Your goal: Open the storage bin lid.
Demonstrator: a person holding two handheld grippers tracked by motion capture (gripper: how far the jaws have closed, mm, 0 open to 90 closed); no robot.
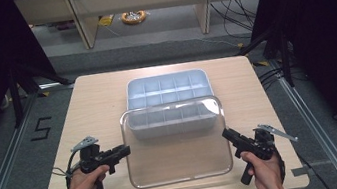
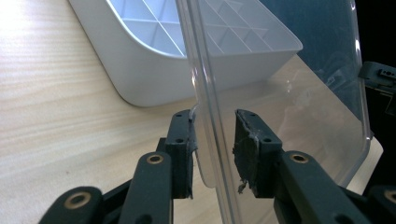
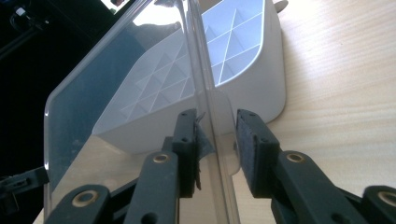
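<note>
A clear plastic lid [image 1: 177, 149] slopes over the front of a white tray [image 1: 166, 77] with several compartments; its far edge overlaps the tray's near wall. My left gripper [image 1: 127, 150] is at the lid's left edge and my right gripper [image 1: 225, 134] at its right edge. In the left gripper view the lid [image 2: 280, 93] runs edge-on between the jaws of my left gripper [image 2: 213, 135], with a gap to the right pad [image 2: 247, 144]. In the right gripper view the lid [image 3: 93, 107] likewise passes between the spread jaws of my right gripper [image 3: 215, 135]. The tray [image 2: 154, 70] [image 3: 261, 84] lies just beyond.
The light wooden table [image 1: 97, 105] has bare surface around the tray on all sides. Dark floor, cables and a shelf unit [image 1: 142, 2] lie beyond the far edge. A marker reading 5 [image 1: 40, 129] sits on the floor to the left.
</note>
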